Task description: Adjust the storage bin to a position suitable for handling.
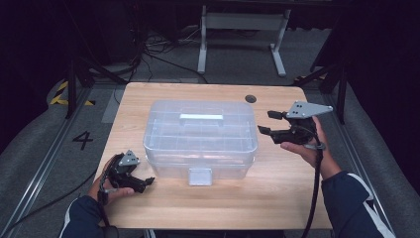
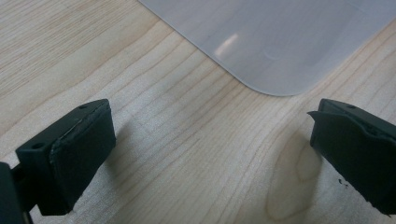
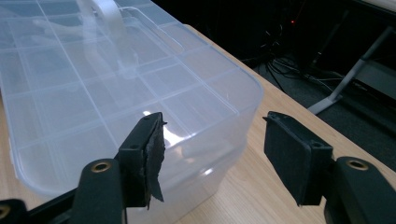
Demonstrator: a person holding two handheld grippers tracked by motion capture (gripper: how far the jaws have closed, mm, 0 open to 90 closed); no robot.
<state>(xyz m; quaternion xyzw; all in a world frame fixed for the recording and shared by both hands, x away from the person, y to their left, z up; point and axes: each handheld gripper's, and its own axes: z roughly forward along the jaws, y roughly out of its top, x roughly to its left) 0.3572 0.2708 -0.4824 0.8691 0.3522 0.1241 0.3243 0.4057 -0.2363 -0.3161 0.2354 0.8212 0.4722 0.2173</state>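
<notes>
Clear compartment box [image 1: 200, 139] at table [image 1: 148, 208] centre, lid down, front latch [image 1: 200, 176] apparently shut (hard to judge). Left gripper [image 1: 143, 182] low near box's front-left corner, jaws wide apart, empty. Right gripper [image 1: 267, 122] raised beside box's right end, jaws spread, gripping nothing. No contact with box yet; by the look of it, whole handling job left.

The storage box [image 1: 200, 138] sits mid-frame on the table [image 1: 277, 198]; the left hand-held gripper [image 1: 143, 183] lies lower left of it, the right hand-held gripper [image 1: 266, 122] at its right.
</notes>
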